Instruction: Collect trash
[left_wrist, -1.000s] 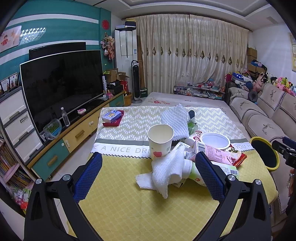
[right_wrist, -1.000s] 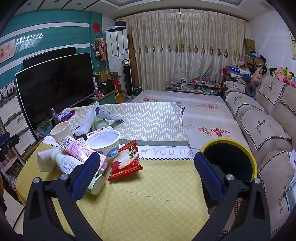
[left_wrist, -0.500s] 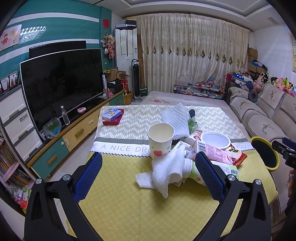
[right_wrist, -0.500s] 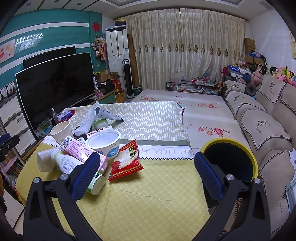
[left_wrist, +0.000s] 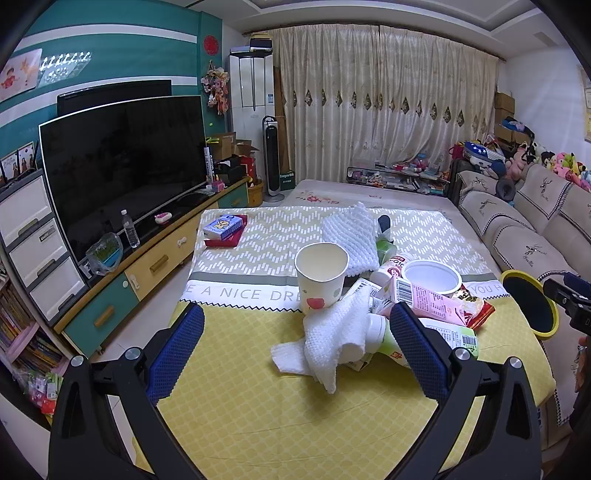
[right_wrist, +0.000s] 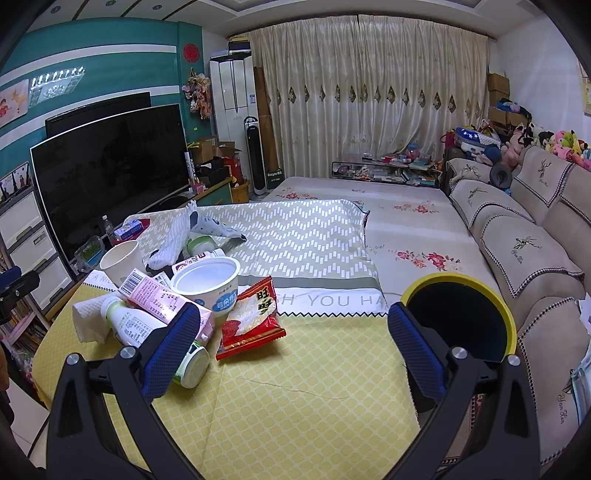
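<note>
Both claws — left claw (left_wrist: 295, 343) and right claw (right_wrist: 291, 341) — are held wide open, empty. Trash is heaped mid-bench on the yellow-clothed bench (right_wrist: 295, 398): crumpled white paper towel (left_wrist: 332, 339), soft, light, pinched anywhere; red crinkly snack wrapper (right_wrist: 251, 317), slippery, best taken by an edge. Yellow-rimmed black bin (right_wrist: 458, 321) stands right — just beside the bench.
</note>
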